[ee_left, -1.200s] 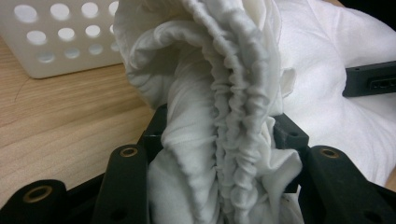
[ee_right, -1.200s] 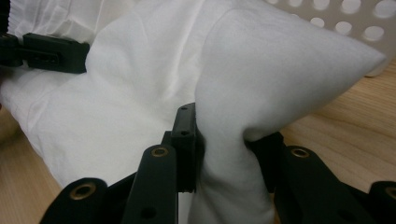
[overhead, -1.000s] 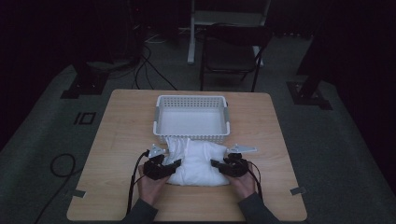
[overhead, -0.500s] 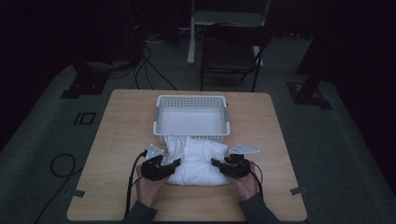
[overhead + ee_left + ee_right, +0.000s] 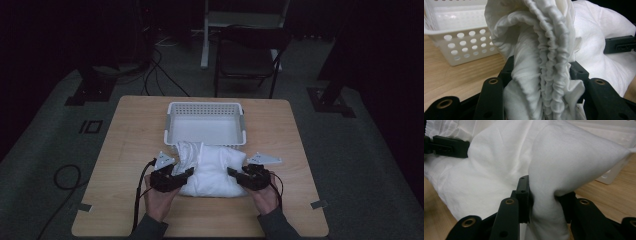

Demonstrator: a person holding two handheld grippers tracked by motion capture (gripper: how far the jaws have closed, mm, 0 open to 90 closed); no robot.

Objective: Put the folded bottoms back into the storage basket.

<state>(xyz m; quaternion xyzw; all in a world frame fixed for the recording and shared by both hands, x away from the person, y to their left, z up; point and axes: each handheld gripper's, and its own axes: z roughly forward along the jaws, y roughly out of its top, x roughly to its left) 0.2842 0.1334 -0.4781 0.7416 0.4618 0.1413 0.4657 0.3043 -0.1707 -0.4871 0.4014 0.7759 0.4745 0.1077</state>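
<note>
Crumpled white cloth garment (image 5: 212, 167) lies on the light wooden table (image 5: 125, 150), long axis left to right, strung between the two claws; its far edge touches the near wall of the white perforated plastic basket (image 5: 206, 122). Left gripper (image 5: 186, 173) is clamped on the gathered, elasticated left end, jaws nearly closed around bunched fabric; right gripper (image 5: 234, 173) pinches a raised fold at the right end. The basket sits straight ahead of both hands, about equally near each, so any transfer would likely be a forward lift.
</note>
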